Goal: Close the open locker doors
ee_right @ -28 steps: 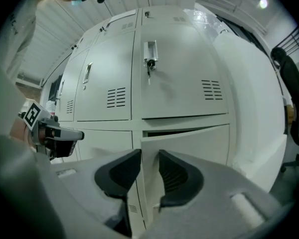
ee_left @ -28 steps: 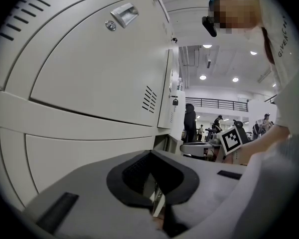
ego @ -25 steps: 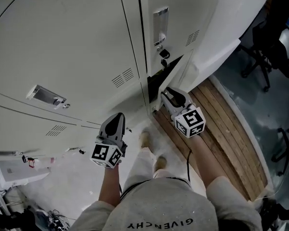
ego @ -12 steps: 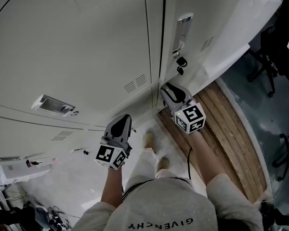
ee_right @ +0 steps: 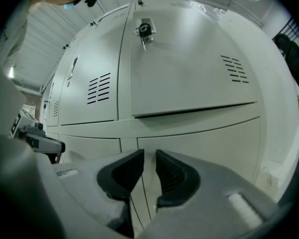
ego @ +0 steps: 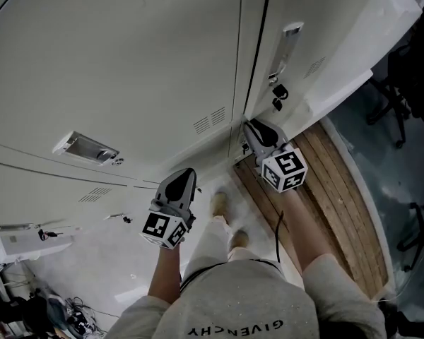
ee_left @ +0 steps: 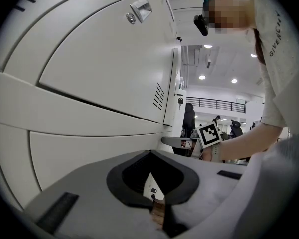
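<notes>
The grey locker door (ego: 297, 62) with a key (ego: 277, 94) in its lock lies almost flush with the neighbouring doors. In the right gripper view the same door (ee_right: 189, 68) fills the upper middle, its key (ee_right: 144, 29) near the top. My right gripper (ego: 253, 127) is at this door's lower corner. Its jaws (ee_right: 149, 156) have just been closing; they keep a slim gap with nothing between them and point at the lockers below the door. My left gripper (ego: 184, 174) hangs lower left, off the lockers, its jaw tips (ee_left: 150, 153) meeting on nothing.
A wooden plank platform (ego: 339, 210) runs along the lockers at the right. A white panel (ego: 353, 69) leans by it, with office chairs (ego: 410, 97) beyond. A closed locker with a metal handle (ego: 85, 148) is at the left. My feet (ego: 222, 217) stand close to the lockers.
The keyed door has swung from open, with a dark gap behind it, to nearly flush. My right gripper followed it towards the lockers. The left gripper has barely moved.
</notes>
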{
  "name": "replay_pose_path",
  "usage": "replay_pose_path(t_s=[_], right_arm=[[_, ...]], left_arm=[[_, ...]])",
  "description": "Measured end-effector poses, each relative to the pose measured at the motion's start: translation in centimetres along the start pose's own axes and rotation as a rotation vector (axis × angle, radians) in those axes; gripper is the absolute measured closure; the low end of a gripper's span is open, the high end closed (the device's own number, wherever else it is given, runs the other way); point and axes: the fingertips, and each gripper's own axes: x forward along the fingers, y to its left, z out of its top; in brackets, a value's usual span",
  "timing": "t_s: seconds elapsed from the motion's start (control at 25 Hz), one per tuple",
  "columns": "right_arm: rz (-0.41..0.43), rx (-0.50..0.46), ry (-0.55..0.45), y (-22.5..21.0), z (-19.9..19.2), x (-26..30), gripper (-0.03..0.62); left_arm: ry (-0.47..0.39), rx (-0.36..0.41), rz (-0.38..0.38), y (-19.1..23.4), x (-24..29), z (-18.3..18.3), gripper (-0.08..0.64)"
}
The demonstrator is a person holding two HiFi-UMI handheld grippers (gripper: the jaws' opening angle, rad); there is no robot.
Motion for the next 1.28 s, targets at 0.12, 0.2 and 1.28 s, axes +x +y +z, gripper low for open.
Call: replay_pose_path(t_s=[0.12,0.2,1.28], right_arm=[[-0.001,0.002,0.004,0.2,0.0,-0.2,0.522],[0.002,0.003,0.002,0.6,0.2,-0.5,0.522],[0.193,-0.063,-0.077,13.5,4.9,-14.1,0.592]], left_arm=[[-0.008,-0.001,0.013,0.3,-0.5,0.1,0.563],[-0.018,0.000,0.025,0.5,-0.9,0.2,0.563],[-0.193,0.064,0.214,-2.0,-15.2,3.9,0.563]])
